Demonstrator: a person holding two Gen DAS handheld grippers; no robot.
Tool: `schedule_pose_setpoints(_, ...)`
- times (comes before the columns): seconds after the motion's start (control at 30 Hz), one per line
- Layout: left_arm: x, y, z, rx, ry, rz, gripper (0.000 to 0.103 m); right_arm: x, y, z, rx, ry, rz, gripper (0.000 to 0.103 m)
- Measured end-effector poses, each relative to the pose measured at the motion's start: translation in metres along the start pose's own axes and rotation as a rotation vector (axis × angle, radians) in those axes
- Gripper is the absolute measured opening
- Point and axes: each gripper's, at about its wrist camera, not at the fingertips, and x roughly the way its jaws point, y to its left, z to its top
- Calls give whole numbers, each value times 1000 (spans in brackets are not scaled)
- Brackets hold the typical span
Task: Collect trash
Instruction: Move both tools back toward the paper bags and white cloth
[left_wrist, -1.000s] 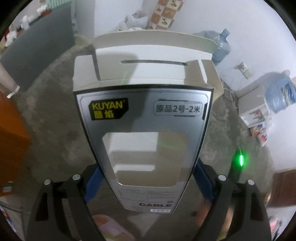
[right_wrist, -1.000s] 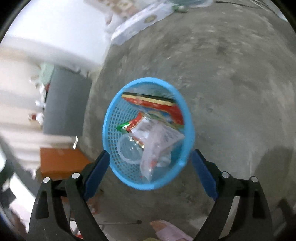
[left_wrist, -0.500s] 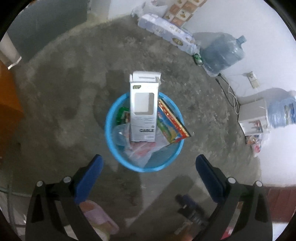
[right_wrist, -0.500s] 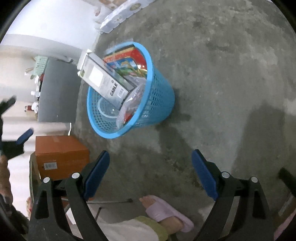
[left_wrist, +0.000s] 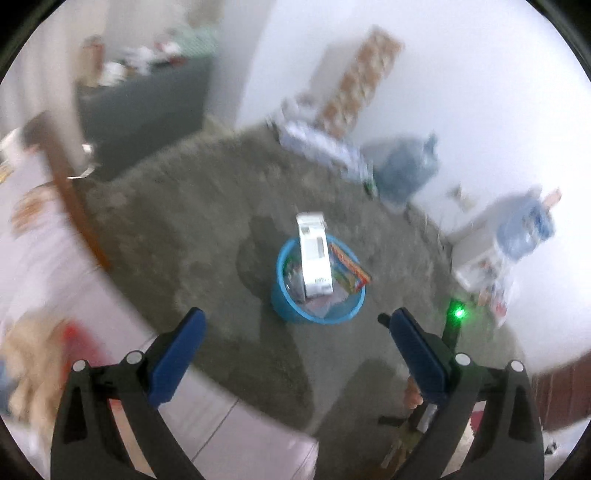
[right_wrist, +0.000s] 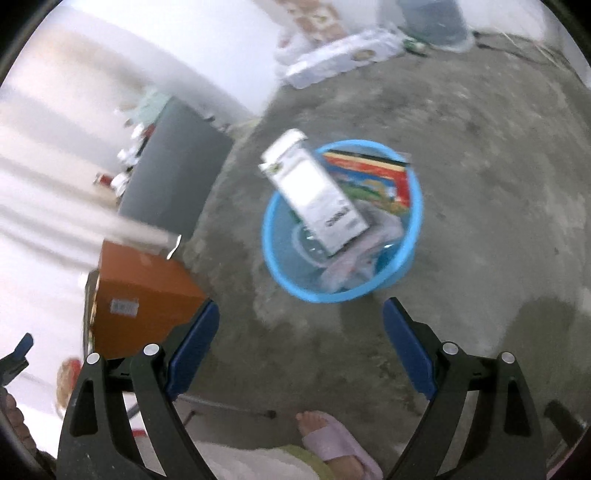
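A blue plastic basket (left_wrist: 291, 314) stands on the grey floor; it also shows in the right wrist view (right_wrist: 413, 225). A white and grey cable box (left_wrist: 314, 262) leans in it and sticks out over the rim, also in the right wrist view (right_wrist: 317, 192). Beside the box lie a red and yellow packet (left_wrist: 351, 267) (right_wrist: 373, 173) and clear plastic wrappers (right_wrist: 351, 262). My left gripper (left_wrist: 295, 325) is open and empty, well above and short of the basket. My right gripper (right_wrist: 299, 314) is open and empty, above the basket's near side.
An orange carton (right_wrist: 144, 288) sits left of the basket by a dark cabinet (right_wrist: 173, 177). Water jugs (left_wrist: 402, 173) and long white packs (right_wrist: 340, 59) line the far wall. A person's foot in a pink slipper (right_wrist: 332, 439) is near. A white surface (left_wrist: 40, 229) fills the left.
A second ago my left gripper held the cable box; it let go and the box now rests in the basket. Both grippers have pulled back and up, and the views are blurred by motion.
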Motion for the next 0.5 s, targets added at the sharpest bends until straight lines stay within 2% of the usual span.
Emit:
schedule_pose_setpoints(0.07, -51, 23, -28, -40, -107, 25, 98, -8, 17, -8, -47, -3, 16, 86)
schedule_pose_setpoints(0.23, -141, 68, -100, -136, -299, 137, 98, -28, 62, -26, -191, -6, 57, 86)
schedule_pose_setpoints(0.33, -176, 91, -147, -206, -368, 182, 98, -38, 95, -35, -289, -2, 99, 86)
schedule_pose_setpoints(0.5, -203, 124, -213, -312, -422, 288, 98, -53, 159, -61, -435, 19, 208, 86)
